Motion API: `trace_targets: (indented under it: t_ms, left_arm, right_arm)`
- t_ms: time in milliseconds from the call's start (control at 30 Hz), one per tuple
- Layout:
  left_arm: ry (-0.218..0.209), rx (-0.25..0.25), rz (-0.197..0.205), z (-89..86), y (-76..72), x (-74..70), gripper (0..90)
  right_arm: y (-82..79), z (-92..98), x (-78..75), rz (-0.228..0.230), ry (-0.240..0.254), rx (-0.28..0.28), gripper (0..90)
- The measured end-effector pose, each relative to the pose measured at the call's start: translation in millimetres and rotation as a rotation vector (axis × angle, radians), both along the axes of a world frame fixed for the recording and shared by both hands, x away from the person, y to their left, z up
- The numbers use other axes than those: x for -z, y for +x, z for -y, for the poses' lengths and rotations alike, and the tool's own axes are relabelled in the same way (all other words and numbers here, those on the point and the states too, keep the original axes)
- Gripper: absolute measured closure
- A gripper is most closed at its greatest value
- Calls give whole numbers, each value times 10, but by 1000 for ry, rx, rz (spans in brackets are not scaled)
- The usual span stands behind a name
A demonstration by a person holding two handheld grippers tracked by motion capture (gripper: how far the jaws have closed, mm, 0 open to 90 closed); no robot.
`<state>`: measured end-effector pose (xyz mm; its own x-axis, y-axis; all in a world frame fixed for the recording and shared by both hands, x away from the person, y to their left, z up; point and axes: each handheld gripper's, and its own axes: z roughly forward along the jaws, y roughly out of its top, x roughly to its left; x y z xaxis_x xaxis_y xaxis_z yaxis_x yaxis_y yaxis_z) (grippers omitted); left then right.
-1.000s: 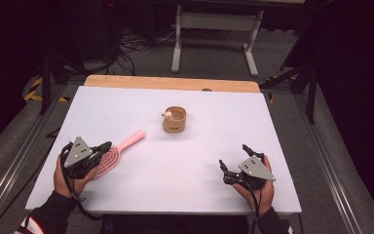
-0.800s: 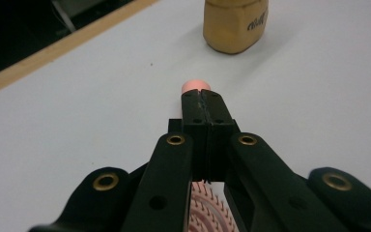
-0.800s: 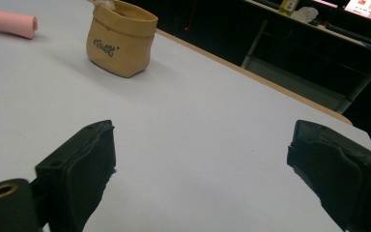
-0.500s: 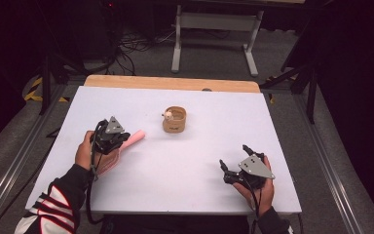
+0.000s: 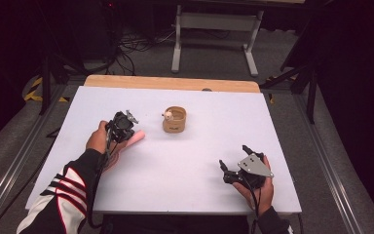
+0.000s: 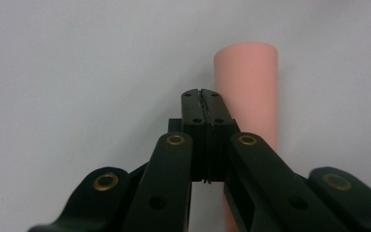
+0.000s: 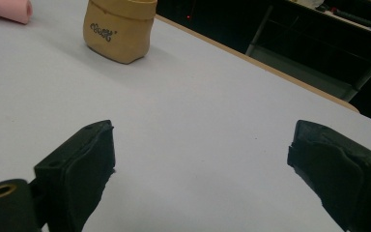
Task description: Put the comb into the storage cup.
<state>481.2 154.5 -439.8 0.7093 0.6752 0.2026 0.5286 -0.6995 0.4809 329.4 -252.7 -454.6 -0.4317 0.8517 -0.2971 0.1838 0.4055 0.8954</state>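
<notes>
Carrying its jaws pressed together, the left gripper [image 5: 122,125] has moved farther and rightward over the pink handle [image 6: 247,92], nearer the tan pouch [image 5: 175,120]; the right gripper [image 5: 237,168] stays wide on the near-right tabletop [image 5: 282,126].

A: Where does the high view sit?
B: Above the table's [image 5: 185,190] near edge, looking forward and down.
A: The gripper views?
B: Left looks steeply down, very near the pink handle [image 6: 246,87]. Right looks low across the tabletop toward the tan pouch [image 7: 118,29] at eleven o'clock; both share that handle.
</notes>
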Motion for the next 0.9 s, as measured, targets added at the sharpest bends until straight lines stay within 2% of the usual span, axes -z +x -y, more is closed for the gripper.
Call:
trace_targets:
  t_ms: [67, 100, 233, 400, 467, 600, 700, 800, 900]
  left_arm:
    - [11, 1, -9, 31, 21, -12, 900]
    - [34, 5, -7, 57, 36, -15, 900]
    - [45, 3, -15, 59, 70, -12, 900]
    - [28, -8, -24, 35, 85, 7, 900]
    - [11, 1, -29, 35, 83, 11, 900]
    - [10, 12, -30, 75, 65, 10, 900]
    - [30, 38, -30, 147, 37, -2, 900]
    - [94, 60, -12, 254, -10, -17, 900]
    - [102, 85, -13, 334, -49, -37, 900]
  right_arm:
    - [6, 5, 3, -5, 2, -1, 97]
    - [9, 5, 6, -8, 0, -1, 97]
    - [8, 4, 6, -8, -3, -3, 97]
    - [6, 1, 5, -8, -3, -5, 97]
    - [10, -2, 9, -12, -2, -6, 97]
    - [14, -8, 15, -15, -6, -9, 97]
    - [15, -9, 16, -16, -9, -11, 96]
    - [15, -8, 15, -16, -10, -10, 96]
    - [9, -5, 8, -10, -9, -6, 96]
